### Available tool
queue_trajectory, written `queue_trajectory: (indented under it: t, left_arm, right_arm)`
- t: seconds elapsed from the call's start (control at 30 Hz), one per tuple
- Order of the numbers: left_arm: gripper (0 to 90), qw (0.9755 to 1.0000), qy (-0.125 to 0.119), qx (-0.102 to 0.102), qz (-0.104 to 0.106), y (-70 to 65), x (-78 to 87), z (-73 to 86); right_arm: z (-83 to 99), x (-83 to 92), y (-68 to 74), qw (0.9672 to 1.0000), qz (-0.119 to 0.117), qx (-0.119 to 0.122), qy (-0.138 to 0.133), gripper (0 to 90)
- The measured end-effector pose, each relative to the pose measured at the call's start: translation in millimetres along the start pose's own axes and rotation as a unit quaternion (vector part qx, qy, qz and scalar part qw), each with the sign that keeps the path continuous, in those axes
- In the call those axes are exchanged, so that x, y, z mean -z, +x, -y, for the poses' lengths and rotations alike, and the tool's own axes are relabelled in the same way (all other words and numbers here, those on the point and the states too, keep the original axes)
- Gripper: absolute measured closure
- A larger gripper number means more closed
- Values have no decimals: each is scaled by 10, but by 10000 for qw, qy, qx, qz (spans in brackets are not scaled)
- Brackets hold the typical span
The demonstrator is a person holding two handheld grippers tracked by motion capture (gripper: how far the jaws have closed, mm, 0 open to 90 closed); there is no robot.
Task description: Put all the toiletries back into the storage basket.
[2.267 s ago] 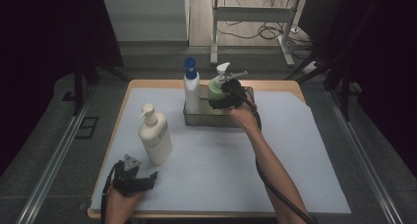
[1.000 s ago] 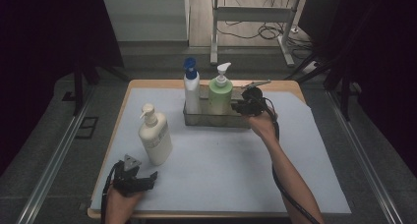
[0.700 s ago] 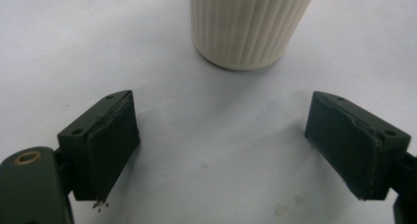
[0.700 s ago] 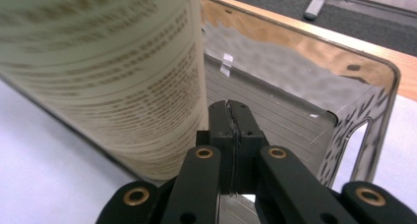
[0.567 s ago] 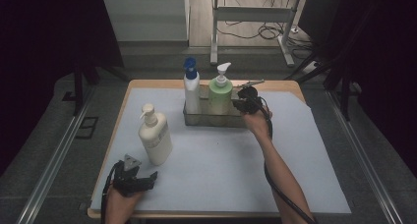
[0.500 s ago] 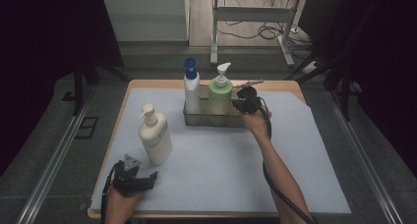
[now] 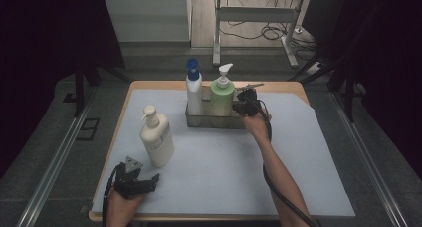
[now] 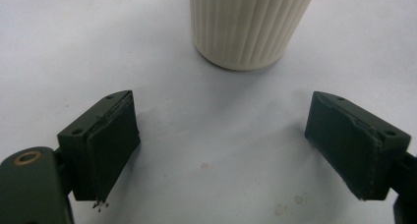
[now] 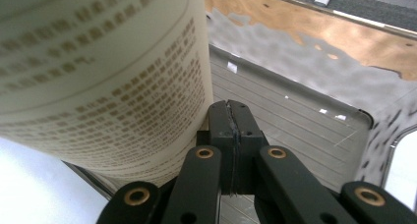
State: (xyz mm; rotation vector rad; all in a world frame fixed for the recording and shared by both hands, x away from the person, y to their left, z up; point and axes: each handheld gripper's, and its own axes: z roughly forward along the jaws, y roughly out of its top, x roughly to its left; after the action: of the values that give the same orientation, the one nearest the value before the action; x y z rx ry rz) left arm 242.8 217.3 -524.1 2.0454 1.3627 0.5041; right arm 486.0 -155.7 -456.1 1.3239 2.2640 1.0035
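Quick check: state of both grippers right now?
Left gripper: open, holding nothing, cream pump bottle ahead of it.
Right gripper: shut, nothing between the pads, beside the green pump bottle in the clear tray.

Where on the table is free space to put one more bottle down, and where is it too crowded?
The white mat is bare right of the right gripper, and between the tray and the near edge. It is crowded at the tray, where the blue-capped bottle and green bottle stand, and between the cream bottle and left gripper.

Green bottle (image 7: 222,95), blue-capped white bottle (image 7: 193,90), ribbed cream bottle (image 7: 156,138)
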Motion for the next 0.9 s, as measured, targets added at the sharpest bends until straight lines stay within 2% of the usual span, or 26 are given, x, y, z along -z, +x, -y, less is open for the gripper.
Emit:
queue_trajectory:
  t: [0.53,0.77,0.9]
  left_arm:
    - [122,10000,1,0,-1,-1,-1,-1]
    - [122,10000,0,2,-1,-1,-1,-1]
    - [122,10000,4,1,-1,-1,-1,-2]
  right_arm:
    - [-11,-48,103,10000,-40,12,-33,896]
    - [-32,-76,205,9999,-119,97,-57,896]
    - [-38,-77,205,9999,-127,78,-60,896]
